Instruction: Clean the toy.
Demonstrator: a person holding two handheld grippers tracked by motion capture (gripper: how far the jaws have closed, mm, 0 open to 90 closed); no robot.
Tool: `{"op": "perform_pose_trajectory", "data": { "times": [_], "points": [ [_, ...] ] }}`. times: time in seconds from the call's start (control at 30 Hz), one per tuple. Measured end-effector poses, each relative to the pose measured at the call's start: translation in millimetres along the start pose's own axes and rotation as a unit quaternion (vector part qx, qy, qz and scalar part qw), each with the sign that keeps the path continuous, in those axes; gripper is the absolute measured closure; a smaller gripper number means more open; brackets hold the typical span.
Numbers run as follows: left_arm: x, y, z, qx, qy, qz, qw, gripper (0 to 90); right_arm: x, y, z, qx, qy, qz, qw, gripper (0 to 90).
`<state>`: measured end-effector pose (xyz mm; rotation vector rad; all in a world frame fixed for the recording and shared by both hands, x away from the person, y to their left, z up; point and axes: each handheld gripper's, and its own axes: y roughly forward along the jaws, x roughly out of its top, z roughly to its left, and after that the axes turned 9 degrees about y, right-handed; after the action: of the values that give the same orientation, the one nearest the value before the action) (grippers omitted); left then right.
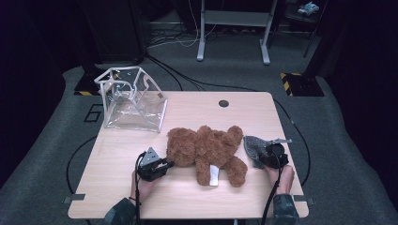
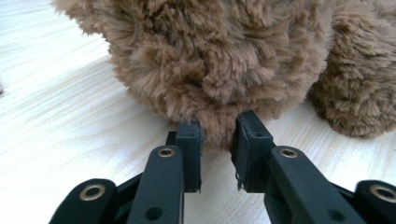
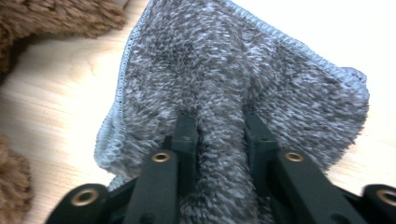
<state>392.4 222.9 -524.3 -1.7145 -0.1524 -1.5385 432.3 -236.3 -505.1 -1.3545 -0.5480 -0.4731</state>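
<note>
Black jaws first, right up close in the left gripper view — they pinch a tuft of brown fur at the edge of the bear (image 2: pixel 219 60), pads pressed in from both sides with only that narrow tuft between them. So the left gripper (image 1: pixel 168 164) has hold of the bear, nearly closed on the plush. From the high view it sits at the bear's 9 o'clock, jaws pointing toward 3 o'clock, and its hand (image 1: pixel 143 185) comes in from the table's near edge.

Over to the right gripper (image 1: pixel 266 156) — in its own view the jaws clamp a ridge of grey cloth (image 3: pixel 243 79), the fabric bunched up between the pads and spreading out wide beyond them toward 12 o'clock. A stitched hem runs along the cloth's edges. That grip is tight too, jaws close together on the fold.

From above, the bear (image 1: pixel 209 152) lies flat across the middle of the table (image 1: pixel 187 201), a white tag showing low on its body. The cloth (image 1: pixel 255 149) lies at the bear's 3 o'clock, just beside its ear, and the right gripper comes at it from about 5 o'clock. Both grippers flank the bear, one on each side.

At the table's 10 o'clock corner stands a clear bag (image 1: pixel 131 101), well apart from both grippers.
</note>
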Motion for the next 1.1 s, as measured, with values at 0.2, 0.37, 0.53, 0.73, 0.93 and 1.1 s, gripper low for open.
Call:
{"op": "perform_pose_trajectory", "data": {
  "times": [0.2,0.37,0.53,0.73,0.93,1.1],
  "points": [
    [-0.2,1.1,-1.0,0.006,0.000,-0.004,1.0000,76.5,-2.0,-2.1,-0.1,0.005,0.013,-0.007,0.9999,77.4],
    [-0.1,0.7,-1.4,0.007,0.004,-0.002,1.0000,76.5,0.2,-13.2,-2.1,0.016,0.033,-0.022,0.9991,78.2],
    [-0.2,0.4,-1.3,0.007,0.004,-0.003,1.0000,76.4,7.0,-29.1,1.5,0.020,0.017,-0.039,0.9989,78.3],
    [-0.2,-0.5,-1.2,0.004,0.003,-0.003,1.0000,76.2,17.8,-44.9,9.5,0.025,0.004,-0.057,0.9981,78.3],
    [-0.2,-0.7,-1.2,0.004,0.005,-0.003,1.0000,76.1,32.5,-54.0,18.0,0.034,-0.008,-0.069,0.9970,78.1],
    [-0.3,-0.6,-1.7,0.005,0.005,-0.004,1.0000,76.0,48.1,-59.5,30.5,0.042,-0.025,-0.075,0.9960,78.0]
  ]
}}
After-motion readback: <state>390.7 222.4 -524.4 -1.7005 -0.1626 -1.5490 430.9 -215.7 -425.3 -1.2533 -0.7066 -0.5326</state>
